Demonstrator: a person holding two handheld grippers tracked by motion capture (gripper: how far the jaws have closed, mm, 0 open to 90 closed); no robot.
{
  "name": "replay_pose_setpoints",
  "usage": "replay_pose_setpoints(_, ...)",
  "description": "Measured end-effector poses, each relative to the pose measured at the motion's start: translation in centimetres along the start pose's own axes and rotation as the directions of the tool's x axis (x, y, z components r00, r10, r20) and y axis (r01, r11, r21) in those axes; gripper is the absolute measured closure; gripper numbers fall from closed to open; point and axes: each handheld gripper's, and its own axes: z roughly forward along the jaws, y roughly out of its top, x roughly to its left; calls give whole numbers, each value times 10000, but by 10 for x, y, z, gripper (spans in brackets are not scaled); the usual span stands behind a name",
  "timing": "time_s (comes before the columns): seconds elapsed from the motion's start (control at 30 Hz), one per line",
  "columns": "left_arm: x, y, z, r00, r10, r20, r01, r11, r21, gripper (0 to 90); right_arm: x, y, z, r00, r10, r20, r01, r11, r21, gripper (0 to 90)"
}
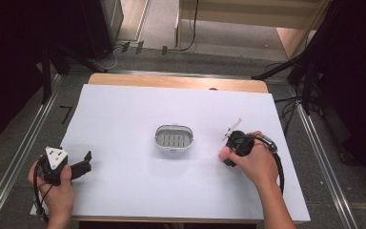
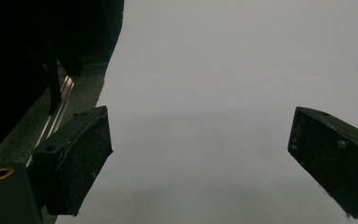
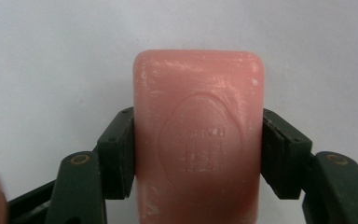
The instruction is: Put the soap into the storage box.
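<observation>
A pink bar of soap (image 3: 198,140) with an embossed stamp lies flat on the white sheet, and my right gripper (image 3: 198,151) is shut on its two long sides. From above, that gripper (image 1: 236,148) sits right of centre under a hand that hides the soap. A grey soap dish (image 1: 173,137) with a slotted insert stands in the middle of the table, a short way left of that hand. My left gripper (image 1: 86,160) rests near the front left corner, its jaws wide open over bare sheet (image 2: 205,140) with nothing between them.
A white sheet (image 1: 171,181) covers the wooden table (image 1: 176,82). Metal floor rails (image 1: 24,143) run along both sides, and dark stands and cables (image 1: 310,71) crowd the back corners. The sheet's left edge and the floor show beside the left jaw (image 2: 74,98).
</observation>
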Motion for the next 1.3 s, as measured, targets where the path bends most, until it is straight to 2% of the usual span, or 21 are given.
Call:
replay_pose_setpoints(0.07, 0, 0, 0, 10000, -6, -2, 6, 10000, -7, 65, 1, 5, -7, 9997, -255, -7, 255, 9995, -158, 392)
replay_pose_setpoints(0.13, 0, 0, 0, 10000, -18, 1, 18, 10000, -4, 65, 2, 6, -10, 9996, -276, -20, 275, 9994, -188, 392)
replay_pose_setpoints(0.17, 0, 0, 0, 10000, -16, 1, 16, 10000, -5, 65, 3, 9, -12, 9989, -475, -66, 473, 9986, -226, 392)
replay_pose_setpoints(0.4, 0, 0, 0, 10000, -23, 17, 23, 10000, 38, 65, 7, 23, -21, 9952, -956, -188, 947, 9945, -448, 392)
replay_pose_setpoints(0.57, 1, 0, 0, 10000, -16, 17, 16, 10000, 69, 65, 9, 37, -25, 9885, -1488, -270, 1476, 9881, -428, 392)
replay_pose_setpoints(0.8, 0, 0, 0, 10000, -38, 18, 38, 10000, 21, 65, 14, 51, -28, 9825, -1831, -350, 1814, 9824, -456, 391)
replay_pose_setpoints(1.3, 0, 1, 2, 10000, 24, -22, -23, 9997, 240, 65, 25, 78, -31, 9612, -2698, -569, 2680, 9627, -383, 392)
